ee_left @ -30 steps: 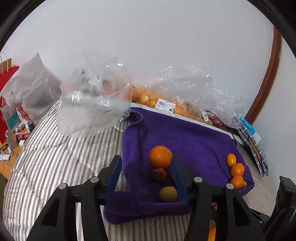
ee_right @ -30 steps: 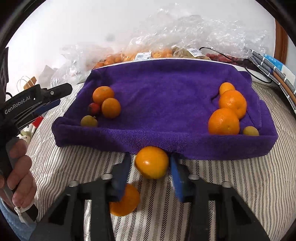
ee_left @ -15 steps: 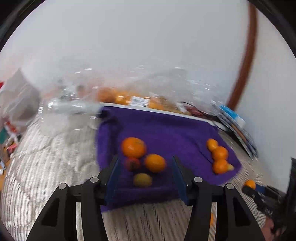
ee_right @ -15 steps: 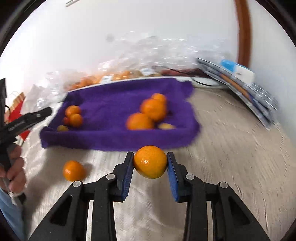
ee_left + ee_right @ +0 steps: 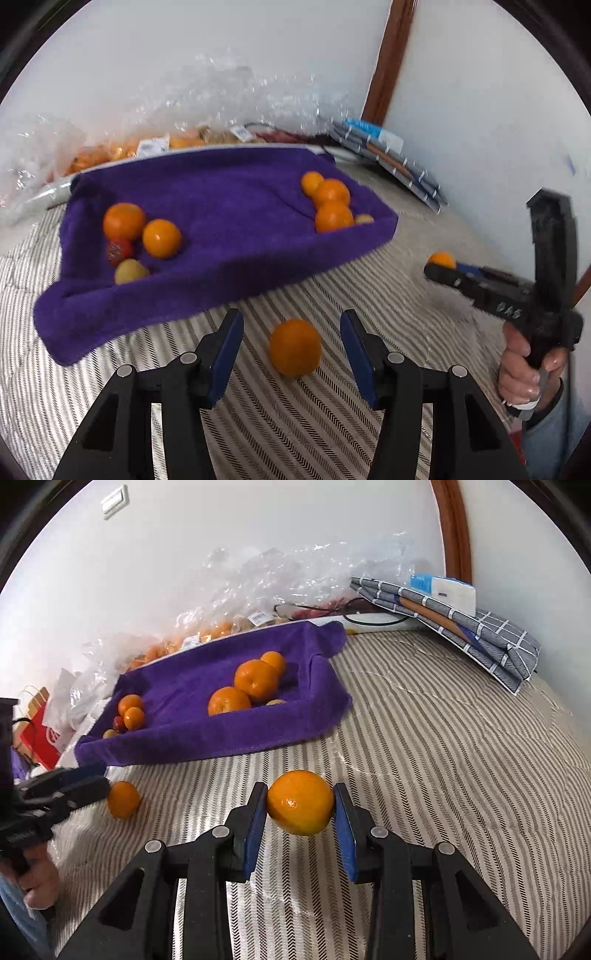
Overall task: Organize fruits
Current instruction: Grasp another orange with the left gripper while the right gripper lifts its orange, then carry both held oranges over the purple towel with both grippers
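Observation:
My right gripper (image 5: 300, 814) is shut on an orange (image 5: 300, 802) and holds it above the striped bed cover; it also shows in the left wrist view (image 5: 441, 263) at the right. My left gripper (image 5: 291, 349) is open, its jaws on either side of a loose orange (image 5: 294, 347) lying on the cover; that orange also shows in the right wrist view (image 5: 123, 799). A purple towel tray (image 5: 221, 266) holds two oranges, a red fruit and a yellowish fruit at its left, and three oranges and a small yellowish fruit at its right.
Clear plastic bags of oranges (image 5: 207, 631) lie along the white wall behind the tray. A folded checked cloth with a blue-white box (image 5: 454, 609) lies at the far right. A red paper bag (image 5: 37, 731) stands at the left. A wooden door frame (image 5: 384, 62) rises behind.
My right gripper has carried its orange to the right, away from the tray's front. My left gripper has swung right and down from over the tray to straddle the loose orange.

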A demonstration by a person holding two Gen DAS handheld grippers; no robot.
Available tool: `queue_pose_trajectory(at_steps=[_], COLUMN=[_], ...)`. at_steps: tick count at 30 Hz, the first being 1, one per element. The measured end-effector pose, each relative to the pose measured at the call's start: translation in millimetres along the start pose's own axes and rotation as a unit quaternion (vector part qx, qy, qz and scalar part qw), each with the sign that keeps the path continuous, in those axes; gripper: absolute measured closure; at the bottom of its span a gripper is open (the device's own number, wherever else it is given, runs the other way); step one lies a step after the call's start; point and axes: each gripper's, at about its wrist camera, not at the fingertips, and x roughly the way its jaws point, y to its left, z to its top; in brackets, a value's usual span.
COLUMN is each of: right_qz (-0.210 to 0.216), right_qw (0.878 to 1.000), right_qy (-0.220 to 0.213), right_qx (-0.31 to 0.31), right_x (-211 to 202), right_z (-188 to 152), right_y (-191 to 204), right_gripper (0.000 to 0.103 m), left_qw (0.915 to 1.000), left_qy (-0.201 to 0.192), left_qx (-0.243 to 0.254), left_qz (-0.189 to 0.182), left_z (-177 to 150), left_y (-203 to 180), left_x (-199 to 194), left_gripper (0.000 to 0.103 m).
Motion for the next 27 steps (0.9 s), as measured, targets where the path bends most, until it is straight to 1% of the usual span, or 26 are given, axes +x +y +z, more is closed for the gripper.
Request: queue_pose_trajectory(at_steps=[2, 5, 8, 9, 10, 12, 15, 18, 22, 27], right_qz=[0.006, 0.009, 0.006, 0.004, 0.004, 0.003, 0.002, 0.000, 0.000, -0.004], right_qw=[1.000, 1.000, 0.999, 1.000, 1.000, 1.000, 1.000, 1.000, 1.000, 0.999], right_qy=[-0.005, -0.011, -0.014, -0.013, -0.012, -0.010, -0.010, -0.010, -0.012, -0.013], right_qx=[0.007, 0.025, 0.028, 0.027, 0.026, 0.026, 0.027, 0.029, 0.029, 0.030], right_x=[-2.7, -4.7, -5.5, -5.1, -4.9, -4.2, -4.3, -4.6, -5.7, -6.2], right_z=[-0.6, -1.1, -1.3, -1.2, -1.3, -1.3, -1.7, -1.8, -2.1, -1.2], right_y=[-2.9, -9.1, -10.1, -9.3, -9.2, -9.3, -10.1, -11.2, -11.1, -11.0], right_gripper=[0.068, 0.068, 0.068, 0.068, 0.068, 0.068, 0.068, 0.068, 0.068, 0.068], left_qw=[0.9999, 0.9995, 0.9988, 0.9983, 0.9979, 0.9981, 0.9986, 0.9991, 0.9993, 0.9965], left_qy=[0.010, 0.023, 0.035, 0.038, 0.042, 0.037, 0.026, 0.006, -0.020, -0.055], left_qx=[0.003, 0.012, 0.020, 0.023, 0.025, 0.025, 0.023, 0.018, -0.011, -0.052], left_qz=[0.001, 0.016, 0.029, 0.037, 0.042, 0.041, 0.039, 0.038, 0.029, 0.035], left_z=[-2.3, -4.4, -6.7, -7.1, -7.1, -7.0, -6.9, -4.6, -0.9, 4.1], left_y=[-2.1, -5.6, -8.7, -9.5, -10.3, -10.6, -10.1, -8.5, 1.2, 17.3], left_x=[4.2, 11.0, 17.3, 19.5, 21.3, 19.3, 14.9, 7.5, -5.1, -18.4], left_gripper=[0.051, 0.051, 0.052, 0.054, 0.064, 0.072, 0.073, 0.073, 0.073, 0.073])
